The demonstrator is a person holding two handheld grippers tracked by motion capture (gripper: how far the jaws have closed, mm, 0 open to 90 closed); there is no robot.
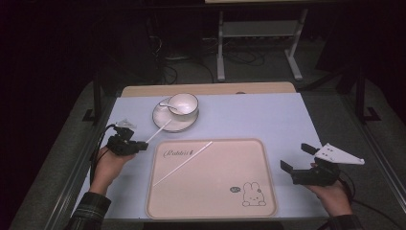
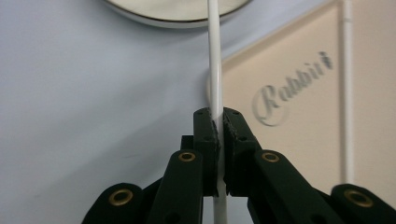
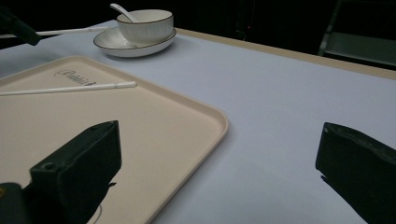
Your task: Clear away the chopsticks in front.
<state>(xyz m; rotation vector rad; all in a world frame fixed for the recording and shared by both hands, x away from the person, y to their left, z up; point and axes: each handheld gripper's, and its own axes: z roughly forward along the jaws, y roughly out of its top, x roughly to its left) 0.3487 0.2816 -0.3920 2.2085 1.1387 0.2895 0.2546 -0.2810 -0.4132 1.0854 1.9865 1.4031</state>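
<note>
Black left gripper [image 2: 219, 128] is pinching one chopstick [image 2: 214, 56], likely carrying it to the tray [image 1: 268, 191], while the right gripper [image 1: 299, 160] is waiting wide open, holding nothing.

In the left gripper view the white chopstick [image 2: 215, 70] runs off the top edge, so its far tip is out of frame, and its near end is cut off at the bottom edge behind the left gripper [image 2: 220, 135]. The plate [image 2: 154, 14] shows there as a sliver of rim, the rest cut off above. The tray's script lettering [image 2: 289, 88] is blurred and cannot be read with certainty. A second chopstick [image 2: 346, 84] leaves the frame at the top. In the right gripper view the right gripper [image 3: 219, 158] has both jaws cut off by the bottom edge. The spoon [image 3: 122, 11] has its bowl end hidden inside the bowl [image 3: 145, 24].
</note>
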